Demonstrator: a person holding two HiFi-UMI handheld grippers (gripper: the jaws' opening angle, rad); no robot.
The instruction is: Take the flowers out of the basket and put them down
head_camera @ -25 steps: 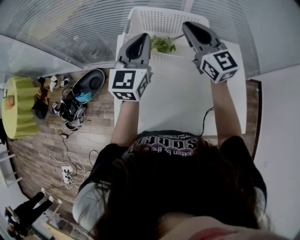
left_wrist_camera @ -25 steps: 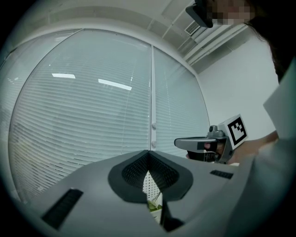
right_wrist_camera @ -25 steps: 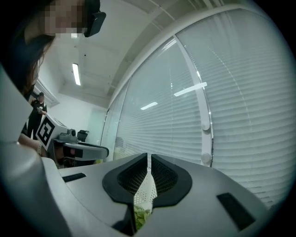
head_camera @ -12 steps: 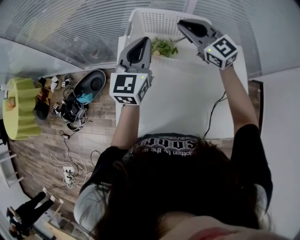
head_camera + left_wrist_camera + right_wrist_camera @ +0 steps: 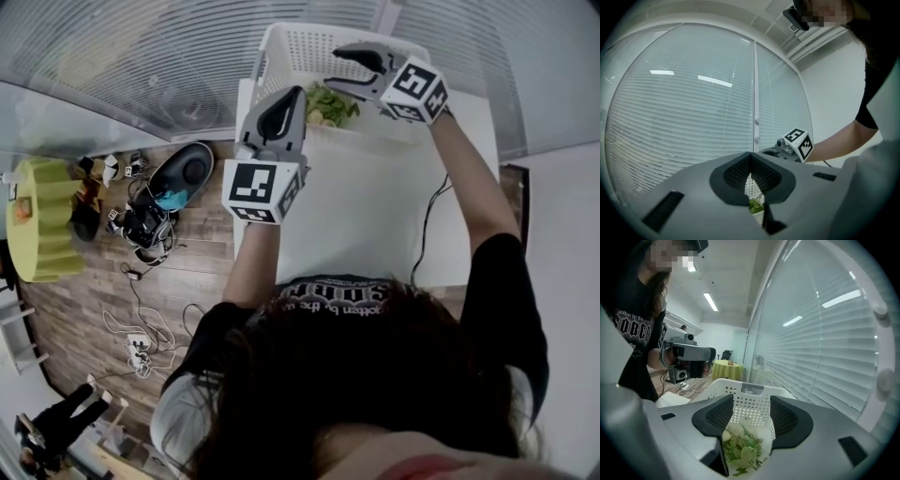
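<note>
A white perforated basket [image 5: 305,47] stands at the far end of the white table [image 5: 366,206], against the blinds. Green artificial flowers [image 5: 328,105] lie inside it. My right gripper [image 5: 345,73] has swung in over the basket, pointing left and slightly down. Its jaws have just been opening and stand open [image 5: 751,411]. The flowers [image 5: 743,451] show below the gap, untouched, with the basket wall [image 5: 745,397] behind. My left gripper [image 5: 284,96] hovers at the basket's near left rim, shut [image 5: 751,157] and empty. A sliver of greenery [image 5: 754,205] shows past it.
Left of the table, the wooden floor holds a black device [image 5: 178,169], tangled cables [image 5: 136,333] and a round table with a yellow cloth [image 5: 37,216]. A black cable [image 5: 427,225] crosses the table's right side. Window blinds [image 5: 141,56] close off the far side.
My right gripper has moved left and down from the table's right side to over the basket, and its jaws have opened. The left gripper has hardly moved.
</note>
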